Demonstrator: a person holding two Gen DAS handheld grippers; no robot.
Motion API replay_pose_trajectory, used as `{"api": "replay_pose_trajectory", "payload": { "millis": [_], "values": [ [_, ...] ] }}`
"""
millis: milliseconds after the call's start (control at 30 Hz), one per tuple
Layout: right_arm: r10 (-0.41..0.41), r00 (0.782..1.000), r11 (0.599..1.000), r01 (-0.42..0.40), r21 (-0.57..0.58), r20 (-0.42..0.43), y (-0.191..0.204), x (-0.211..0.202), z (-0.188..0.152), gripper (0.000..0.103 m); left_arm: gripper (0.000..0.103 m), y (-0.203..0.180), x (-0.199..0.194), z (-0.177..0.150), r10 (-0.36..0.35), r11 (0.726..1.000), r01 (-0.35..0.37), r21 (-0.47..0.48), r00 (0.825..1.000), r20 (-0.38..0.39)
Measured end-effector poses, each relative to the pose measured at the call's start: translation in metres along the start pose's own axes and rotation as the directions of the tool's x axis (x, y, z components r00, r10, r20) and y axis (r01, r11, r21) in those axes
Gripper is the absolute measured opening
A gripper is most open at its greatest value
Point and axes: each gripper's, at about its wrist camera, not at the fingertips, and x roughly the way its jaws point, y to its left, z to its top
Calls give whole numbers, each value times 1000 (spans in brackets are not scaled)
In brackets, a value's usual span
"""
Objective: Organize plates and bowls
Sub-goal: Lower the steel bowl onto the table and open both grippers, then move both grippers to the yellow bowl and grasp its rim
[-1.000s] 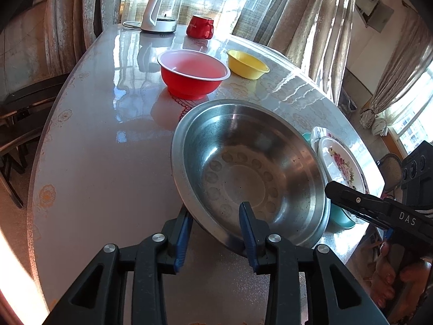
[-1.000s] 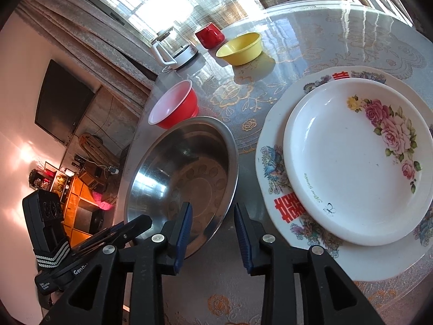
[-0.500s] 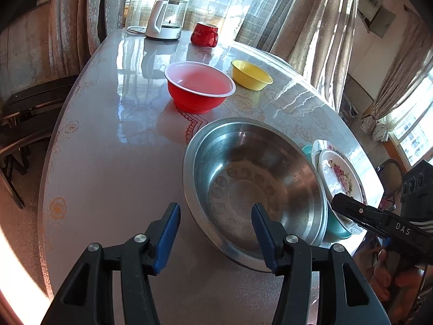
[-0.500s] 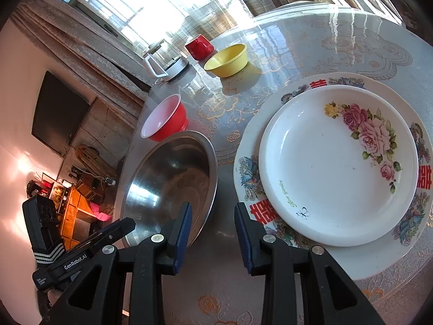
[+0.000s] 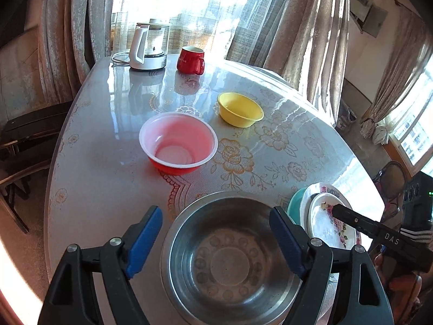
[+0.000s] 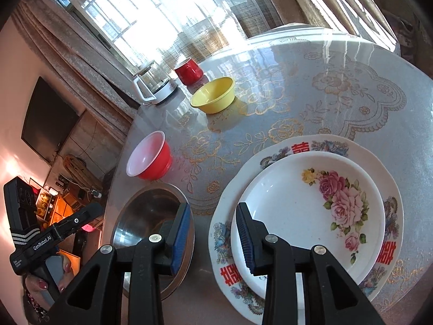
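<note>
A: Steel bowl status?
B: It sits at the tabletop's near edge, beside the stacked plates. My left gripper has let go of its rim and pulled back, jaws spread wide.
A: Right gripper?
B: Jaws parted, empty, now hanging over the plates' left edge. Red bowl and yellow bowl haven't moved.

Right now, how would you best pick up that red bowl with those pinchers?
I'd pinch the red bowl by its thin rim, one finger inside and one outside, coming down from above on the near side. It stands upright and looks too wide to span.
</note>
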Motion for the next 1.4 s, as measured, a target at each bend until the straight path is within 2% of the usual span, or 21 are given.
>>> {"api": "replay_pose_trajectory", "payload": {
  "millis": [200,267,400,567,667,900,1067,1167,1300,1367,1400],
  "values": [
    [-40,999,999,40,-27,-8,-4,18,47,37,87,-16,24,35,-15,1000,16,27,1000,-22],
    [-58,998,998,58,-17,-4,-7,28,63,37,87,-17,35,49,2,1000,-1,18,999,-34],
    [-76,997,997,75,31,20,-15,46,95,37,87,-18,56,74,40,999,-40,-8,999,-36],
    [-62,998,991,63,120,-14,-26,85,133,37,87,-14,76,97,38,997,-43,-63,997,-70],
    [-65,997,983,70,172,-38,-31,110,147,38,87,-11,80,102,44,995,-49,-82,997,-64],
    [-46,994,978,64,199,-95,-24,160,164,39,87,-7,88,107,58,994,-64,-88,996,-72],
    [-38,994,972,61,226,-104,-24,186,173,39,87,-8,92,111,55,993,-62,-97,996,-73],
    [-26,991,969,56,242,-129,-29,197,173,38,80,-13,97,116,44,995,-50,-83,996,-74],
    [23,989,968,14,250,-143,-36,201,167,27,79,-20,104,122,34,998,-38,-59,997,-69],
    [27,989,969,10,249,-147,-40,197,164,17,79,-22,109,124,40,997,-45,-60,997,-71],
    [36,988,968,3,253,-150,-43,195,163,17,79,-23,112,125,37,997,-41,-62,997,-74]
  ]
}}
